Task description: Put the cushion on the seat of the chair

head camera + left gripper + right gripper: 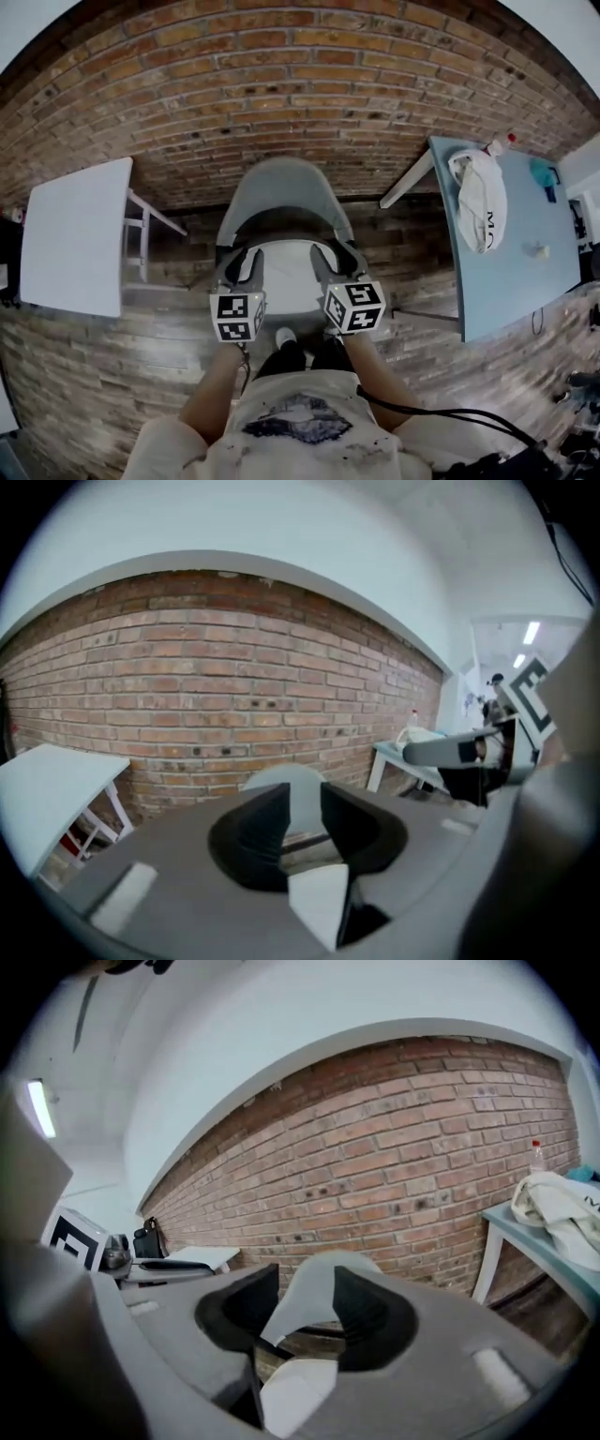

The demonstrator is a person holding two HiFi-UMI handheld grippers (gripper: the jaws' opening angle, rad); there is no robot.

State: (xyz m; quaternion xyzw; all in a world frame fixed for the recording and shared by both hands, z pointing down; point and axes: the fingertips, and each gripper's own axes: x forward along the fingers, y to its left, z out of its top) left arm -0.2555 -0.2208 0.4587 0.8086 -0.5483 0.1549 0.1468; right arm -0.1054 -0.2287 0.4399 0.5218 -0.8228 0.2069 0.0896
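Black jaws, left gripper (304,803): apart and released, with nothing between the pads. Through the gap only the far chair back shows.
Black jaws, right gripper (306,1288): also parted and empty, with the same pale back seen between them.
Both grippers: they hover side by side above the near part of the seat, one towards each side, touching nothing.
Pale cushion (286,278): it lies flat between the chair's raised sides, on the seat as far as the head view shows. Its near edge is hidden behind the grippers.
Grey chair (281,187): a shell chair with its back towards the far brick wall (300,84), facing the person.
Surroundings: a white table (75,234) stands at left. A blue-grey table (511,272) at right carries a white bag (480,202) and a bottle (500,145). All are well apart from the chair.
Step in hand: seemingly the last one, with the cushion down on the seat and let go.
Next move: probably only a check that the cushion sits square and flat. If it overhangs, it needs a nudge towards the far back; otherwise both grippers can draw clear towards the near side.
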